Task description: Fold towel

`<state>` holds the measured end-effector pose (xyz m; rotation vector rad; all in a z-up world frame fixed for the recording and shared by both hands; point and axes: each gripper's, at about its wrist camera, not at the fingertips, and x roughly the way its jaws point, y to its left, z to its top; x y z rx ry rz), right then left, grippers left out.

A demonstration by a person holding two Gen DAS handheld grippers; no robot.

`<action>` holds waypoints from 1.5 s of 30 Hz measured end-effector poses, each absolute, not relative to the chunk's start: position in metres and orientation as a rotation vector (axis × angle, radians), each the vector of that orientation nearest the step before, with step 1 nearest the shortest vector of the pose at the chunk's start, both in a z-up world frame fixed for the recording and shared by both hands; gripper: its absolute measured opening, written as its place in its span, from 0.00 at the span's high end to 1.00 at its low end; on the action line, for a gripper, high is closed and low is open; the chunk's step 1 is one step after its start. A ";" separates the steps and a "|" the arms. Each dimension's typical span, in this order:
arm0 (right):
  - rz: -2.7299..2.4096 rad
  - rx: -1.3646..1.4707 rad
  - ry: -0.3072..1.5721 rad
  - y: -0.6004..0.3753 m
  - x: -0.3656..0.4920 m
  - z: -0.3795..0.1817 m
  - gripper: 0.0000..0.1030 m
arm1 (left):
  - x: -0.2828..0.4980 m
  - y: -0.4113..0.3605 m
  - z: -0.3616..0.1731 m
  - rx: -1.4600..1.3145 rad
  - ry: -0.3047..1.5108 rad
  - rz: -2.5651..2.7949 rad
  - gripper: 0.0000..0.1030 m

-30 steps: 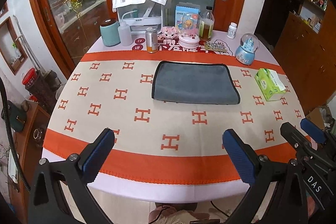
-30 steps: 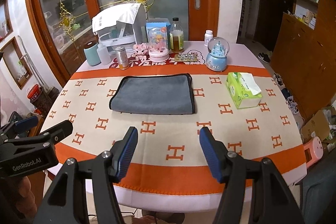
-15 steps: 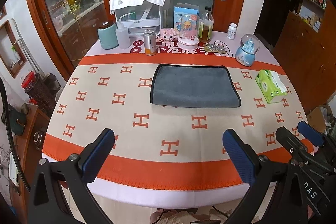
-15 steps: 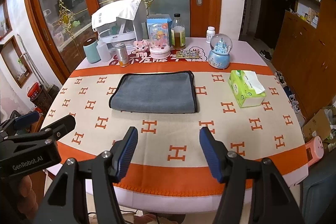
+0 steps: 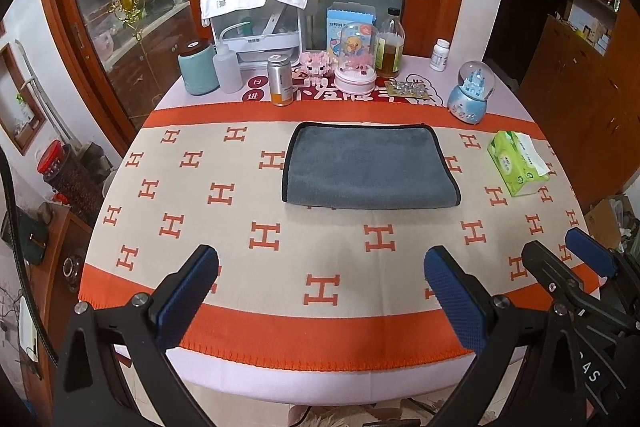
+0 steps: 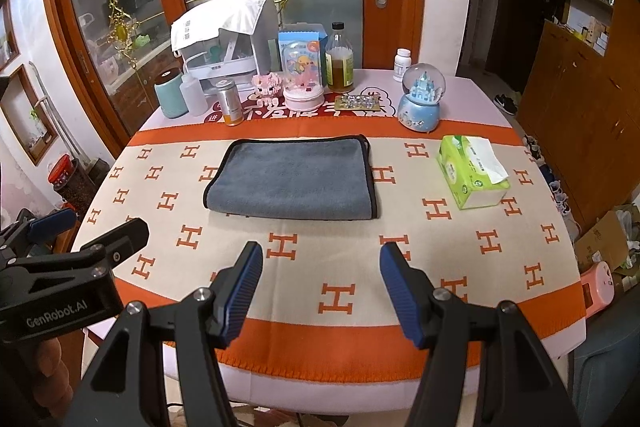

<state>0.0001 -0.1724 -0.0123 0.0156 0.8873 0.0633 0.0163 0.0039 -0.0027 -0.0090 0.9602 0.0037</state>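
Observation:
A grey towel (image 5: 368,165) with a black hem lies folded flat on the H-patterned tablecloth (image 5: 256,239), past the middle of the table; it also shows in the right wrist view (image 6: 294,179). My left gripper (image 5: 320,267) is open and empty, above the near edge of the table, well short of the towel. My right gripper (image 6: 320,259) is open and empty, also over the near edge. The right gripper shows at the right of the left wrist view (image 5: 568,259), and the left gripper at the left of the right wrist view (image 6: 80,235).
A green tissue pack (image 5: 516,163) lies right of the towel. Along the far edge stand a snow globe (image 5: 472,91), a bottle (image 5: 390,45), a pink dome toy (image 5: 356,59), a can (image 5: 279,79), a teal canister (image 5: 197,67) and a white rack (image 5: 264,23).
Both grippers have drawn back slightly from the table, so the towel sits a little farther off. The towel has not moved and both grippers stay open.

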 end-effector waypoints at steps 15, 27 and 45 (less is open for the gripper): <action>0.065 0.012 0.890 -0.172 0.005 -0.012 0.41 | 0.022 0.006 -0.005 -0.012 0.968 0.005 0.01; 0.065 0.012 0.892 -0.172 0.005 -0.012 0.40 | 0.022 0.007 -0.004 -0.011 0.969 0.003 0.01; 0.075 0.011 0.911 -0.172 0.010 -0.021 0.41 | 0.025 0.014 -0.008 -0.015 0.969 0.012 0.01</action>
